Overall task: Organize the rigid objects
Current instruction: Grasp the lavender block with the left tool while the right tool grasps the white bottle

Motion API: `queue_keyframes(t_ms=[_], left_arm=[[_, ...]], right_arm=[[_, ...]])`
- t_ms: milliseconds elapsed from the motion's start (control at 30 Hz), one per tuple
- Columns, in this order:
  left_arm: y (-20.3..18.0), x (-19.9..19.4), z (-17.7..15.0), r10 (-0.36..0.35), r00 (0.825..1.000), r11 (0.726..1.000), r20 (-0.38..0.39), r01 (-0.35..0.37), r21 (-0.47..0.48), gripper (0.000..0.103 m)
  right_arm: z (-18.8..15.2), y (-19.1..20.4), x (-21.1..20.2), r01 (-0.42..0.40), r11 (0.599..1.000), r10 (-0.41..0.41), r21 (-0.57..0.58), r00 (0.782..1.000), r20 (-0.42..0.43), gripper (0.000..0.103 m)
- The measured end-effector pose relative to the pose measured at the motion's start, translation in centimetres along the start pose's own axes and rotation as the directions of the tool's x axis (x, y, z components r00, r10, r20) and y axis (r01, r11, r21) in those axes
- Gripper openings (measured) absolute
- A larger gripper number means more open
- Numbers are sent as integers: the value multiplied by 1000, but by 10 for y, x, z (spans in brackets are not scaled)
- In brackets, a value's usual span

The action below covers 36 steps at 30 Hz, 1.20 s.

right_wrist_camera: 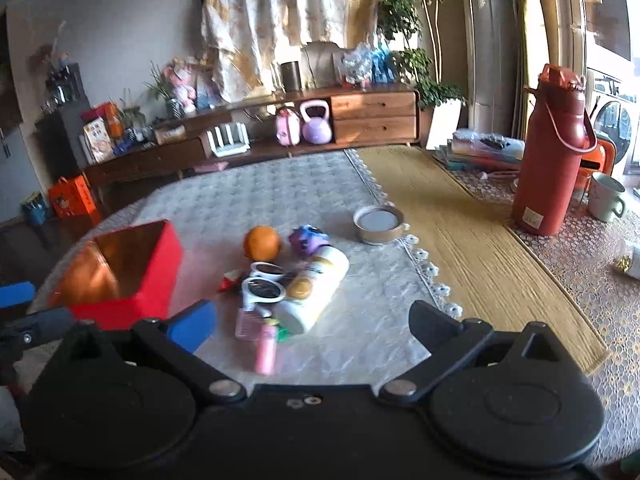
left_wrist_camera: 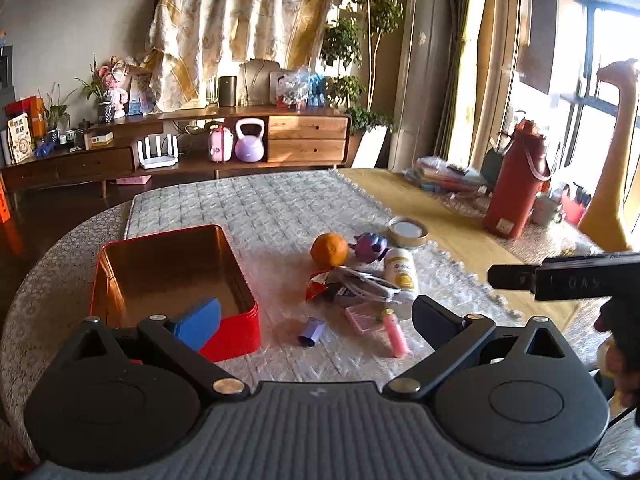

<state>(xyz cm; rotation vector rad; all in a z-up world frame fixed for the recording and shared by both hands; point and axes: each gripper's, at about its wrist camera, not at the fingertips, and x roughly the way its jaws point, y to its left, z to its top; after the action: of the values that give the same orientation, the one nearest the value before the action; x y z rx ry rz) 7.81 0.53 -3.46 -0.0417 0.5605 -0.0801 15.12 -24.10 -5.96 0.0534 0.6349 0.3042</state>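
left wrist view: the left gripper hangs over a quilted table mat with its fingers wide apart and nothing between them, its blue-padded finger just above the near corner of an open red tin. the tin's copper-coloured inside looks empty. just to the right of the tin lies a loose heap of small things: an orange, a purple toy, a white bottle on its side, a pair of white-framed glasses, a pink lighter, a small pink case and a small purple tube. a roll of tape sits a little apart, near the mat's lace edge. right wrist view: the right gripper also stands open and unloaded, facing the same heap, with the lighter nearest its fingers. a tall red flask and a mug stand well away on the far side of the table. by the look of it the sorting has not begun: the tin holds nothing yet. the next move calls for one gripper to drop onto a single piece, close on it squarely, and carry it over the tin's rim; the tangled glasses and round orange may slip.
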Motion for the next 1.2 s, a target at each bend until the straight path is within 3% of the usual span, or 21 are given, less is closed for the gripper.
queue_keyframes(t_ms=[367,567,867,933,1067,1200], left_arm=[[-11,86,-14,8,992,1000,-127,-5,24,102],[-20,117,-17,13,989,998,-144,-3,69,101],[-20,159,-24,38,974,996,-221,-18,92,73],[-19,165,-26,42,970,996,-240,-20,92,61],[-11,177,-29,42,957,998,-286,-26,59,50],[-8,179,-29,32,959,999,-282,-22,37,43]], right_arm=[[27,-16,74,-6,1000,7,16,997,-74,94],[33,-12,113,-3,1000,4,4,991,-133,87],[34,-13,156,17,998,-6,52,978,-209,75],[33,-11,161,12,999,0,52,975,-222,72],[32,-6,169,16,998,-1,55,969,-249,66],[32,-6,176,6,995,21,96,960,-279,58]])
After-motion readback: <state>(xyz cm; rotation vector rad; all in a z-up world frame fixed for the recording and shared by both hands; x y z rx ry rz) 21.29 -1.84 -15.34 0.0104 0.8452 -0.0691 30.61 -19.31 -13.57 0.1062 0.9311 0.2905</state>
